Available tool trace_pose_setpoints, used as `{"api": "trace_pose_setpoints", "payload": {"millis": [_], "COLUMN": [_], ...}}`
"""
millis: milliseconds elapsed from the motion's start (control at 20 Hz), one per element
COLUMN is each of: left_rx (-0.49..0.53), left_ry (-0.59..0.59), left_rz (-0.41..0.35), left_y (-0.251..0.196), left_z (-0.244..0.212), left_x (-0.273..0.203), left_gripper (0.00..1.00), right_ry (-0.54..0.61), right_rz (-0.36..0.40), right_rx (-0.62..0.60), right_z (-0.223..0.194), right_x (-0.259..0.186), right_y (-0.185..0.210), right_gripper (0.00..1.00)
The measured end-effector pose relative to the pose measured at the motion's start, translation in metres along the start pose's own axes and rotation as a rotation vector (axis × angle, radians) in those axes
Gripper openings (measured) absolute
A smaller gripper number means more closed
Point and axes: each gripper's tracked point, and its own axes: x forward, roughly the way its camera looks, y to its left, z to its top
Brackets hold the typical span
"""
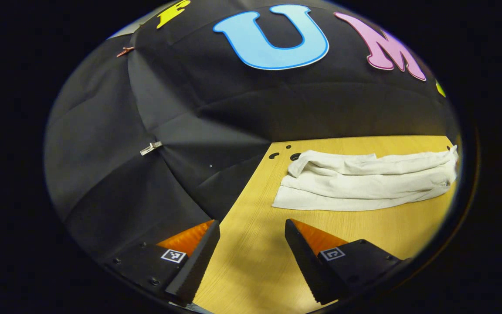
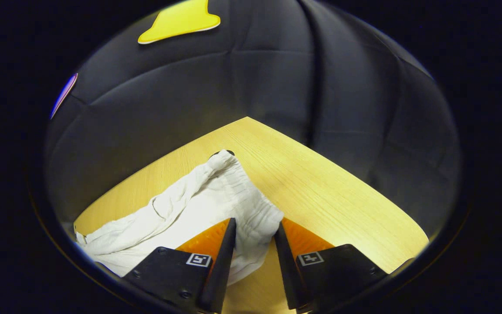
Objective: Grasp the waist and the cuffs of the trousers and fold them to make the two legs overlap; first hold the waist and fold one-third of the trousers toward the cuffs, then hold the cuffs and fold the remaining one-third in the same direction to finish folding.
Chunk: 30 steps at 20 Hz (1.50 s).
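The white cotton trousers point(image 1: 366, 181) lie lengthwise on the pale wood-grain counter point(image 1: 255, 261), close to its back edge, with the two legs apparently already overlapped in a long, layered strip. Neither of the thirds folds appears to be done yet.

The right gripper point(image 2: 254, 244) sits at the gathered elastic waist point(image 2: 255, 209) of the trousers; its jaws flank the waistband cloth with visible gaps, so they look released, not clenched. The left gripper point(image 1: 252, 257) hovers over bare counter, well apart from the trousers, its jaws spread and holding nothing.

Black cloth walls point(image 2: 364, 109) enclose the counter just behind the trousers. Small dark holes point(image 1: 283, 155) mark the counter beside the trousers' end.
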Motion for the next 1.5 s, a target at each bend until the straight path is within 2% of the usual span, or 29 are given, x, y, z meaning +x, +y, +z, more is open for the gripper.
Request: {"api": "trace_pose_setpoints", "payload": {"millis": [50,100,150,200,300,500,700,1050,1200,1350,1500], "left_rx": [-0.004,-0.007,-0.008,-0.009,-0.004,0.029,0.016,0.004,-0.009,-0.024,-0.042], "left_ry": [-0.007,-0.011,-0.014,-0.016,-0.017,-0.024,-0.049,-0.058,-0.067,-0.071,-0.078], "left_rz": [-0.007,-0.016,-0.024,-0.032,-0.051,-0.071,-0.081,-0.1,-0.103,-0.114,-0.115], "left_y": [-0.005,-0.009,-0.014,-0.016,-0.023,-0.021,-0.02,-0.01,-0.005,-0.003,-0.001], "left_z": [0.002,0.004,0.004,0.004,0.004,0.011,0.016,0.016,0.019,0.018,0.018], "left_x": [-0.001,-0.002,-0.004,-0.005,-0.007,-0.008,-0.015,-0.01,-0.007,-0.006,-0.004], "left_gripper": [0.96,0.96,0.96,0.96,0.96,0.96,0.96,0.96,0.96,0.96,0.96], "right_ry": [-0.007,0.01,0.015,0.025,0.03,-0.04,-0.114,-0.262,-0.306,-0.327,-0.343], "right_rz": [0.017,0.037,0.056,0.073,0.091,0.115,0.159,0.278,0.338,0.385,0.43], "right_rx": [0.002,0.01,0.02,0.025,0.0,-0.07,-0.125,-0.29,-0.365,-0.413,-0.469], "right_z": [0.003,0.001,0.003,0.005,0.009,0.044,0.073,0.123,0.124,0.122,0.104], "right_x": [0.001,0.001,-0.001,-0.001,-0.003,-0.026,-0.055,-0.109,-0.131,-0.148,-0.164], "right_y": [0.001,0.003,0.003,0.003,0.003,0.02,0.042,0.125,0.172,0.203,0.242], "right_gripper": [0.42,0.41,0.28,0.2,0.11,0.11,0.11,0.1,0.1,0.1,0.1]}}
